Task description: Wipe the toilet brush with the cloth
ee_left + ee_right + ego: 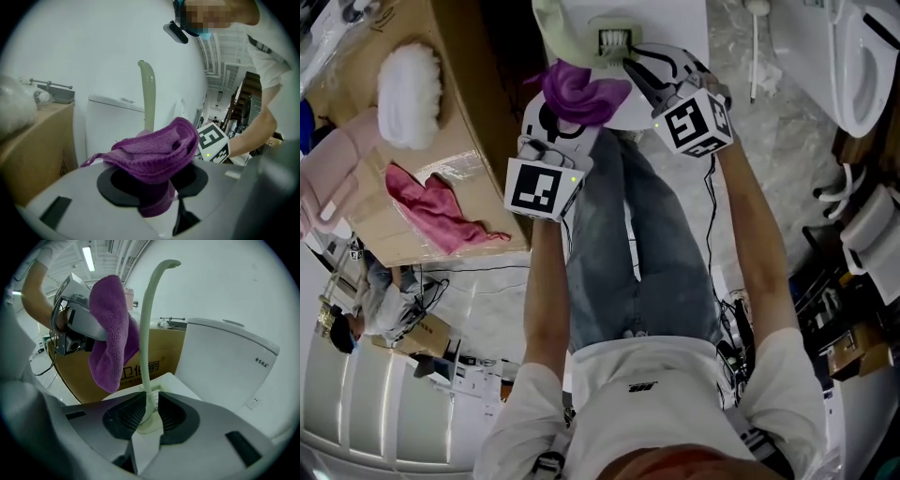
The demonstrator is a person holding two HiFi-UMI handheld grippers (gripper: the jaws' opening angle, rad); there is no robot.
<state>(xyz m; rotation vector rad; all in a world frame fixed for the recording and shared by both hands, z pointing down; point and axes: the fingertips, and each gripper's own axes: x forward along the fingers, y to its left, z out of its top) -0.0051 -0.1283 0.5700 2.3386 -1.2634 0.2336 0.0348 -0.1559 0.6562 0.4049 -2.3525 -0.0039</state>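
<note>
Brush [146,324] stands between right gripper's [151,399] parted jaws; left gripper's [154,185] jaws pinch cloth [159,150].

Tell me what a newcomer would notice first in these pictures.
The purple cloth, bunched in the left gripper at the top middle of the head view, stands out most. Beside it the pale green toilet brush stands upright between the open jaws of the right gripper. A pink cloth lies on the cardboard box at left.
</note>
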